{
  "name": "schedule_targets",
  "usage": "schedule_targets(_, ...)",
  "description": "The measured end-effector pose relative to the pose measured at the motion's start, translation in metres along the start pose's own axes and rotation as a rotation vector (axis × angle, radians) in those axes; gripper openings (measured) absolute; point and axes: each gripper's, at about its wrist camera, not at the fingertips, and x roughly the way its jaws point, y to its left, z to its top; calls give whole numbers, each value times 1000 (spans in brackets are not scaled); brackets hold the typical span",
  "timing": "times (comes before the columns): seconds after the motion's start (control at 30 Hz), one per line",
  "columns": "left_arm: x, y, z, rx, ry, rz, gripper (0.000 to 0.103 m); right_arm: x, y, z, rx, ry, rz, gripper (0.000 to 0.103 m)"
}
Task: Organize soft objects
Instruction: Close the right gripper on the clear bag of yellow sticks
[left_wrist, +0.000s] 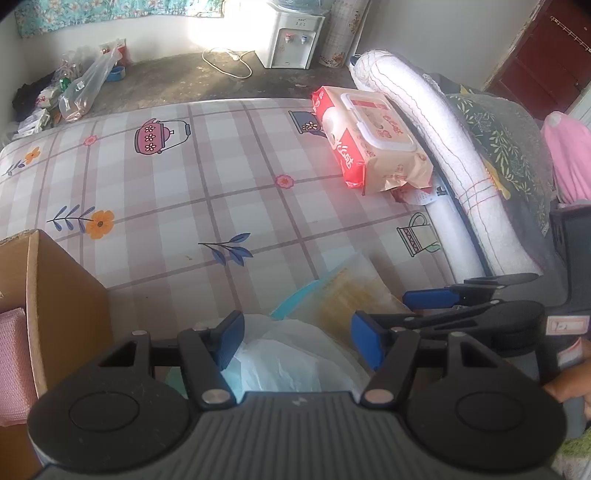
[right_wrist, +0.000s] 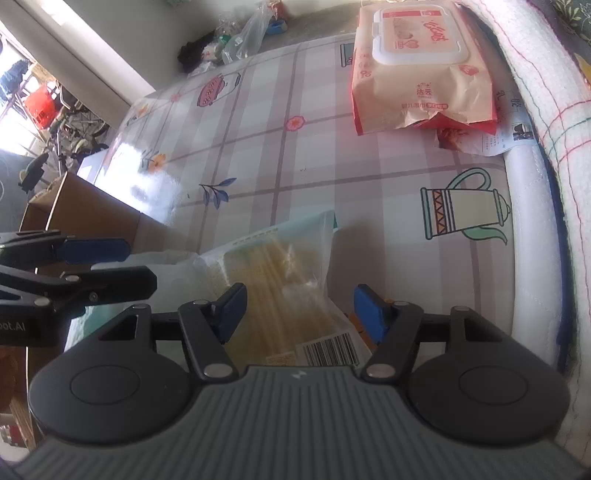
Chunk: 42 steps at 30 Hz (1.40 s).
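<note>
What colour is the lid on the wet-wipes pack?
White, with red print, on the wet-wipes pack. Clearest in the right wrist view.

Glossy printed tablecloth (right_wrist: 295, 155), crinkly plastic wipes pack (right_wrist: 421, 74), clear film noodle bag (right_wrist: 280, 280), matt cardboard box (left_wrist: 62, 295)

At the bottom centre of the frame the left tongs (left_wrist: 297, 341) stand spread wide over a crumpled white plastic bag (left_wrist: 295, 354), with a clear packet of yellow noodles (left_wrist: 347, 291) lying just beyond it on the plaid, flower-printed bench (left_wrist: 184, 184). The right tongs (left_wrist: 430, 297) reach in from the lower right, their blue pads parted beside the noodle packet. A cardboard box (left_wrist: 55, 295) sits at the lower left, a red-and-cream wet-wipes pack (left_wrist: 369, 136) lies upper right against a rolled white towel (left_wrist: 436, 147), and a white water dispenser (left_wrist: 291, 37) stands at the top.
</note>
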Motion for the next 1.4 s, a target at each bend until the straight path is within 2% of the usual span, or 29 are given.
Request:
schedule_targets(0.13,2,2,0,-12,9,-1,65,12,4,0,-21,30,-17,64)
schedule_targets(0.2,2,1,0,-15,6,-7,66,11,6,1,-17,26,-8,47)
schedule_targets(0.3,3,-3,1,-8,4,-22,66,3,9,0,-24,-16,-50,38)
schedule_targets(0.5,13,-21,4,36,39,-70,67,-7,-34,6,165,-73,-70,37)
schedule_targets(0.6,22,-31,7,55,74,-89,67,-8,-48,8,249,-79,-47,38)
schedule_targets(0.73,35,-48,9,93,116,-117,67,-6,-54,7,300,-77,-21,40)
schedule_targets(0.87,44,-60,14,114,151,-117,67,0,-62,7,381,-55,41,41)
schedule_targets(1.0,40,-62,24,106,140,-142,67,0,-66,8,404,-55,67,42)
schedule_targets(1.07,40,-65,27,129,137,-142,71,-1,-69,7,417,-55,83,42)
schedule_targets(1.2,56,-72,29,175,197,-145,73,0,-77,8,448,-46,116,43)
schedule_targets(1.4,83,-78,30,151,255,-148,73,2,-82,9,454,-32,131,44)
